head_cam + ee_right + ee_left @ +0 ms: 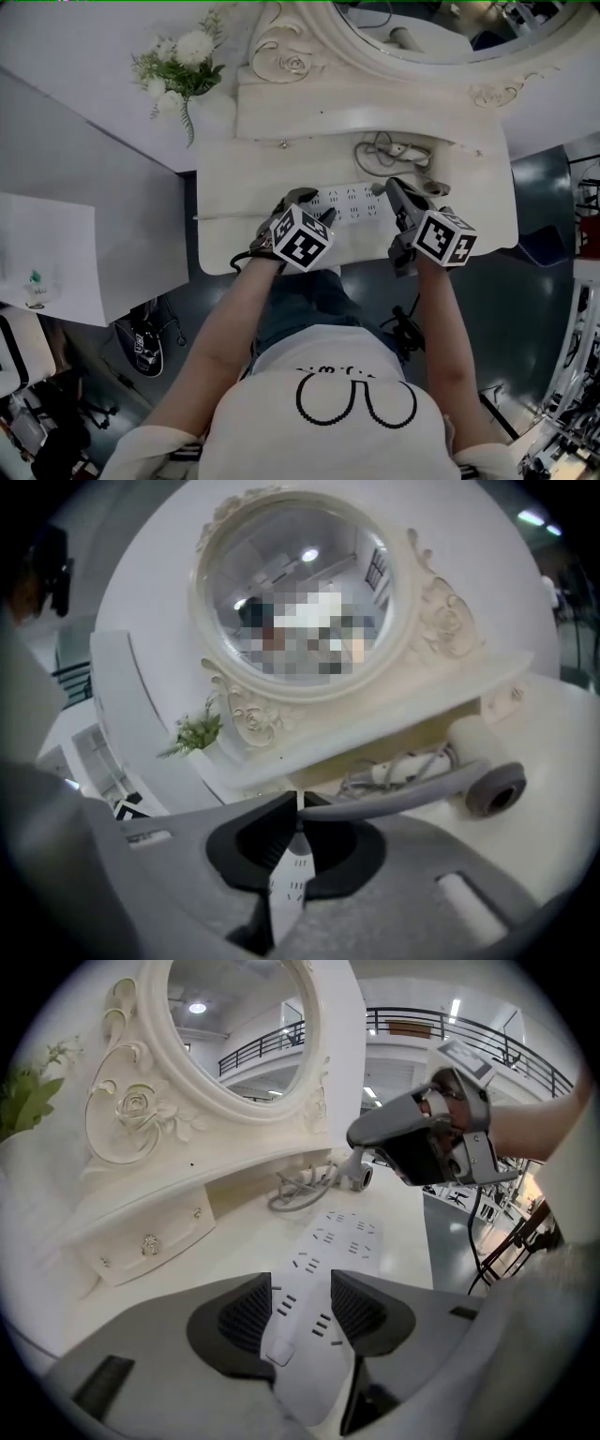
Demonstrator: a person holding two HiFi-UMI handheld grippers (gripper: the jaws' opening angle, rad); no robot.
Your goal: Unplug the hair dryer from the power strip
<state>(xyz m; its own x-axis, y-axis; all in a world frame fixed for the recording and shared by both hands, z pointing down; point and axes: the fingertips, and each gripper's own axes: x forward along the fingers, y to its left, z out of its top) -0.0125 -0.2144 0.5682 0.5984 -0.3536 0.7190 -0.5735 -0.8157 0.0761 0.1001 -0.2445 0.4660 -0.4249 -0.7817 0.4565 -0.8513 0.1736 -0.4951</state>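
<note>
Left tongs (300, 1299) – pads closed in on the near end of the white power strip (330, 1241), one pad against each long edge, tips angled down onto it. The strip runs straight ahead from these jaws across the cream vanity top (230, 239); the slots on its upper face show open along the length in sight.

Right tongs (298, 808) – jaws narrow, nearly together, nipped on a grey lead (403, 794) right at the tips. The lead runs off to the right of these tongs toward the hair dryer (483, 757), which lies on the table ahead and to the right of them, its round grey mouth toward the camera. I cannot tell whether the pinched part is the plug itself or the cable just behind it. Through the gap under these jaws a slice of the strip shows, so the tips hang above its far end rather than on it.

From the left tongs, the right tongs sit ahead and to the right, above the strip. A loose coil of cable (300, 1188) lies beyond the strip, beside the dryer.

Mirror (300, 602) stands behind both tongs; flowers (183, 66) well off to the left of the left tongs.
</note>
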